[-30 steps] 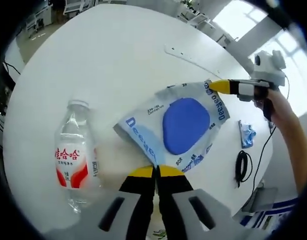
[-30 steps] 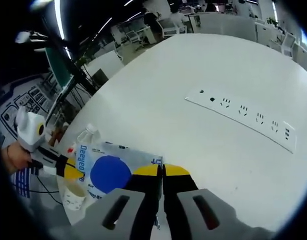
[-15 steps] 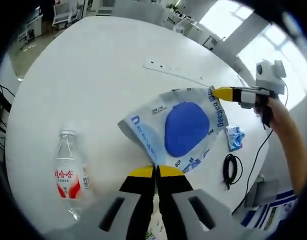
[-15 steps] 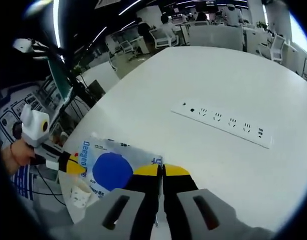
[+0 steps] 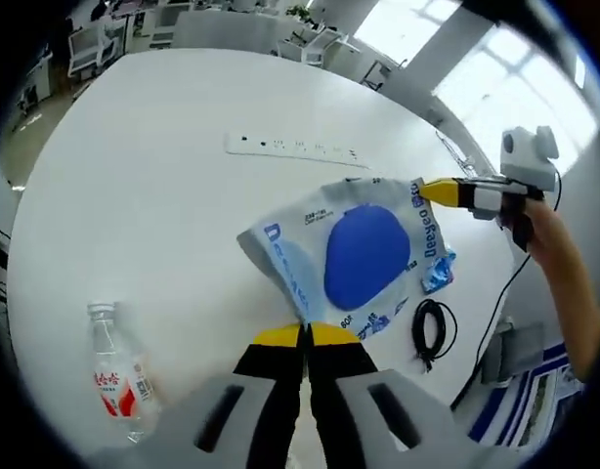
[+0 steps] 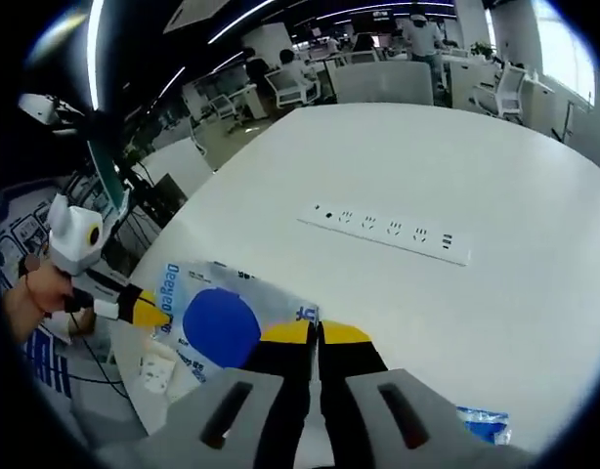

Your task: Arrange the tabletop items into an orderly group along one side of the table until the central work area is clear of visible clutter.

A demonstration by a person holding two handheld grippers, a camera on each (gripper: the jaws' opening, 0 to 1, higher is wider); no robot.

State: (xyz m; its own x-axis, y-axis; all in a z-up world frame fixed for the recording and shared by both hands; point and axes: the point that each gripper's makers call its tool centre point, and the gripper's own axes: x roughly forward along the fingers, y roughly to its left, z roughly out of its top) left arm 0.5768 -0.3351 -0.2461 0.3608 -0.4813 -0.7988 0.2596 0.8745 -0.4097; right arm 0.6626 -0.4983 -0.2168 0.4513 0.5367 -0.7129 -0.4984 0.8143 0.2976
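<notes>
**Pouch held taut above the table**

Both grippers pinch one blue-and-white pouch (image 5: 364, 256) by opposite corners — the left gripper (image 5: 305, 337) clamped on the near corner, the right gripper (image 5: 429, 190) on the far one. The pouch hangs stretched between them, above the white table (image 5: 144, 186), toward its right edge.

A bottle (image 5: 114, 376) lies near the table's near-left rim, well apart from the pouch. A power strip (image 5: 295, 149) sits mid-table — wide bare surface lies around it. A small blue packet (image 5: 439, 274) and a coiled black cable (image 5: 429, 330) lie near the right edge, under the pouch's lower side.
</notes>
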